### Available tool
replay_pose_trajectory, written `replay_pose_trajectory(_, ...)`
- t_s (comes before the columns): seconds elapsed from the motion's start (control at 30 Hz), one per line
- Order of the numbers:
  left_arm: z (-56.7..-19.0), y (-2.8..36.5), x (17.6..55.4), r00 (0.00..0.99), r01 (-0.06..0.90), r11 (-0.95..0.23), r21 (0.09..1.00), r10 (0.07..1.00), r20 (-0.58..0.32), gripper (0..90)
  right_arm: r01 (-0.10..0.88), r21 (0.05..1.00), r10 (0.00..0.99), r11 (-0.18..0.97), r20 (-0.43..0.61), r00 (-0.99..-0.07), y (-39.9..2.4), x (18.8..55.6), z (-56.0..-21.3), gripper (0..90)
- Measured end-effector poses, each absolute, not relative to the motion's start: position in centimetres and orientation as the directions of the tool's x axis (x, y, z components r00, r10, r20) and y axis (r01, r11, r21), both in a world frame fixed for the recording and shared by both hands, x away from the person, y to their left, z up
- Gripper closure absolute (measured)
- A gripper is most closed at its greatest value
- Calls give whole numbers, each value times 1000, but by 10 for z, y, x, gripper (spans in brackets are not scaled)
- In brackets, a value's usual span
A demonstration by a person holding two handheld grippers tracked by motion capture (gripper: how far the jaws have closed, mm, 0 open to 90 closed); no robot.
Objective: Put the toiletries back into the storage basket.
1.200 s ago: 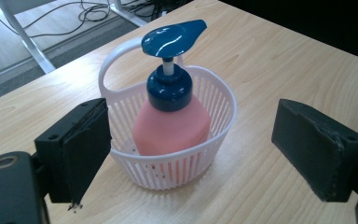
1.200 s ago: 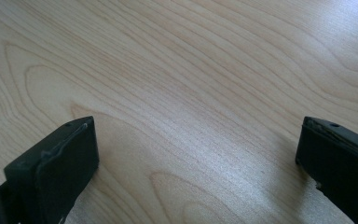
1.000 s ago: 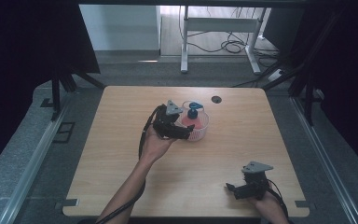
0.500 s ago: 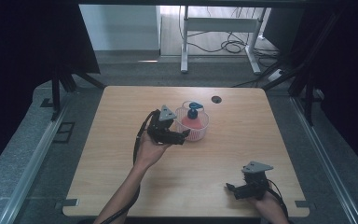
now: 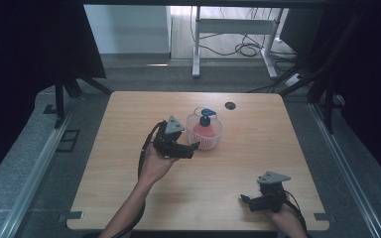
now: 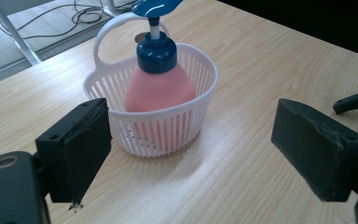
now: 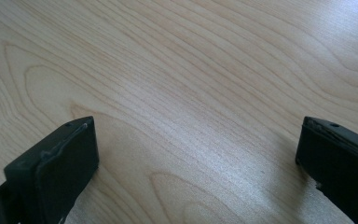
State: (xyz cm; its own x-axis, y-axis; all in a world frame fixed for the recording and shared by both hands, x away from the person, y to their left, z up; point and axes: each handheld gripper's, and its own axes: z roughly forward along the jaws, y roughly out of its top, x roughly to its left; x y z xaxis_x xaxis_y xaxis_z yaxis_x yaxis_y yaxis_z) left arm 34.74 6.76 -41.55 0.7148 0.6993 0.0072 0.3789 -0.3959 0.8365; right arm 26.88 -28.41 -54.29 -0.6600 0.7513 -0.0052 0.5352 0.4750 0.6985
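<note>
**Basket and bottle in front of the spread left claw**

Basket first, from the high view: the white slatted basket (image 5: 206, 135) sits just above the centre of the frame on the wooden table (image 5: 114, 124), and the pink pump bottle (image 5: 205, 127) stands upright inside it, blue pump head on top. Left gripper (image 5: 192, 148) sits just left of and below the basket, tips pointing right toward it, close to the wall; whether they touch cannot be told from up here. Right gripper (image 5: 244, 200) rests low at the lower right of the frame, well apart from the basket, tips pointing left.

Over to the left gripper view: the left gripper (image 6: 191, 154) has its jaws spread wide, one at lower left, one at right, nothing between them. The basket (image 6: 168, 133) fills the upper centre, its handle arching behind the bottle (image 6: 158, 86), and it sits beyond the jaw tips, not between them.

Right gripper view now: the right gripper (image 7: 198, 154) is wide open too, jaws at the two lower corners, holding nothing, with bare table grain (image 7: 191, 70) ahead.
</note>
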Motion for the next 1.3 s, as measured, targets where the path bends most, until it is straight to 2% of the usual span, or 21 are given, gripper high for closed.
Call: replay_pose_trajectory(1.3,-435,125,310,664,422,-319,848,746,-50,120,534,700,751,473,-4,-660,-284,269,-543,0)
